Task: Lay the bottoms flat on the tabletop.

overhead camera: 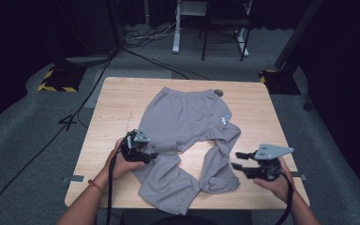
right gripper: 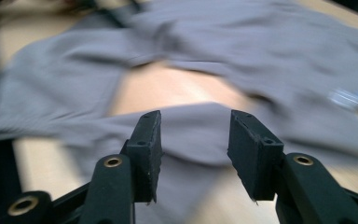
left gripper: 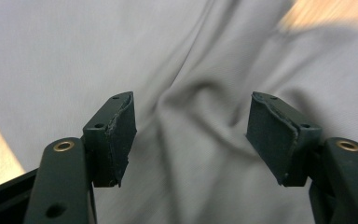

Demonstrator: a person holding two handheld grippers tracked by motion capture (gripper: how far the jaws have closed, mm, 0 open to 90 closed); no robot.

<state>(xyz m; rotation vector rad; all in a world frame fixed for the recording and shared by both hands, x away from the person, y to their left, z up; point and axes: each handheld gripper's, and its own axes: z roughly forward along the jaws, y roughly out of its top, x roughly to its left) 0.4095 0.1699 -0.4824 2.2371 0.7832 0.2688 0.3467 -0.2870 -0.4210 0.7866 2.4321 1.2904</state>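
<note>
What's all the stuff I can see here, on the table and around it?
sweatpants: one pair, grey, spread on the table, legs toward the person
table: one, light wood, centre
small round thing: one, dark, table's far edge by the waistband
stand bases: two, black with yellow stripes, floor at the far corners
cables: several, black, floor
left gripper: one, black, open over the left trouser leg
right gripper: one, black, open, beside the right leg

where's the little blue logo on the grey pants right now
In the high view the blue logo sits on the grey pants at their right edge, toward the table's right side, beyond the right tongs.
</note>
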